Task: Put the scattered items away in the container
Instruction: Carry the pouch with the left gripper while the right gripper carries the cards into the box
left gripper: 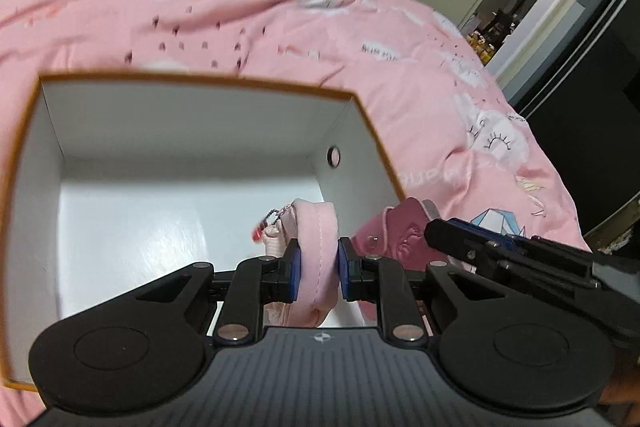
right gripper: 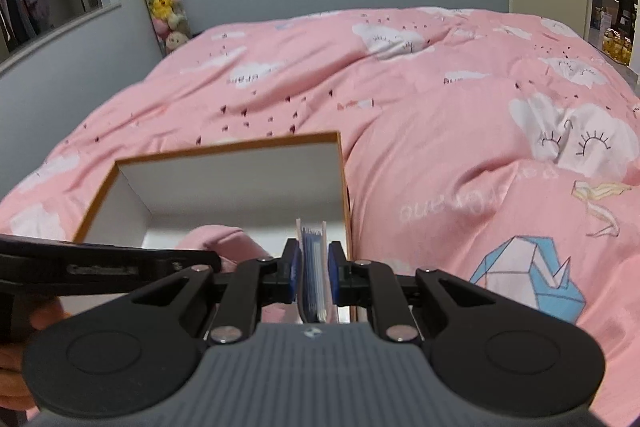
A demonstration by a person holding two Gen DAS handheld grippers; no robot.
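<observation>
The left gripper (left gripper: pixel 318 269) is clamping its blue pads on a soft pink fabric pouch (left gripper: pixel 316 247) with a small bead chain, and is holding it over the near right part of the open white cardboard box with an orange rim (left gripper: pixel 192 77). The box is sitting on the pink quilt printed with white clouds (left gripper: pixel 240 7), and its white floor is showing bare through the left and far parts. Part of a darker pink embossed piece (left gripper: pixel 404 231) is hanging just right of the pouch, at the box's right wall; whether it belongs to the pouch cannot be told.

The right gripper (right gripper: pixel 314 273) is pinching a thin flat packet of blue and white sheets (right gripper: pixel 314 263) upright between its pads, and is hovering at the near right corner of the same box (right gripper: pixel 224 147).

Judging by this, the task is well under way: two items are arriving at the container together, though neither is released yet. No other loose item is showing on the visible quilt, so dropping these two may be most of what is left.
</observation>
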